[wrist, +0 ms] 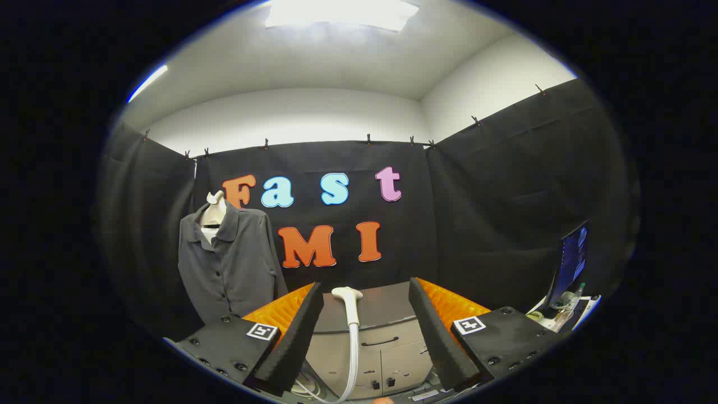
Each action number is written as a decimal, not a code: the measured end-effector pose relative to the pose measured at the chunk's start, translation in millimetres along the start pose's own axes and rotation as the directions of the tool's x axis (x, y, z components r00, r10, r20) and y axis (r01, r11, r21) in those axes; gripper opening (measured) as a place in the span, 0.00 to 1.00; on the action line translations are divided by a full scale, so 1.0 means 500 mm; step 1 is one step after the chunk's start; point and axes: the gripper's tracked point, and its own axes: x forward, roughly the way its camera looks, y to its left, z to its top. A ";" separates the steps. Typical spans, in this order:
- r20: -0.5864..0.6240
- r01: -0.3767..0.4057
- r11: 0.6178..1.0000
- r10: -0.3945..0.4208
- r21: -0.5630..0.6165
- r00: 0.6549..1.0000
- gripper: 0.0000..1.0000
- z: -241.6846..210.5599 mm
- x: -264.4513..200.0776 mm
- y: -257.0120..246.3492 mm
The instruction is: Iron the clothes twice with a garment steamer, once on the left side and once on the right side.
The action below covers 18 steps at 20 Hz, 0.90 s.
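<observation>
The white garment steamer head (348,303), a rounded nozzle on a slim handle, stands upright between the two fingers of the gripper (364,328), nearer the left finger and touching neither. From the base of the steamer head a pale flexible hose (352,359) drops straight down, then curls away to the left below the fingers. The gripper is spread wide, its fingers well apart and holding nothing.

Behind the steamer head sits a grey cabinet with a dark top (387,342), a curved handle on its drawer and two doors below; whether the steamer head rests on it or hangs in front of it cannot be told.

Left of the steamer head and farther back, a dark grey button-front collared shirt (230,264) hangs on a pale mannequin torso (213,210), its collar open and its sleeves falling loose at the sides. The shirt lies beyond the left finger, well apart from the steamer head.

Right of the steamer head, past the right finger, a dark monitor (572,261) stands tilted above a cluttered white surface (578,311) with small objects too blurred to name.
</observation>
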 end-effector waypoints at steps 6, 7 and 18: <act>-0.030 -0.003 1.000 0.002 -0.028 1.000 0.98 -0.013 0.049 -0.020; -0.032 -0.007 0.999 0.006 -0.035 0.999 0.98 -0.014 0.058 -0.026; -0.070 -0.129 0.991 0.126 -0.042 0.990 0.98 -0.047 0.178 -0.027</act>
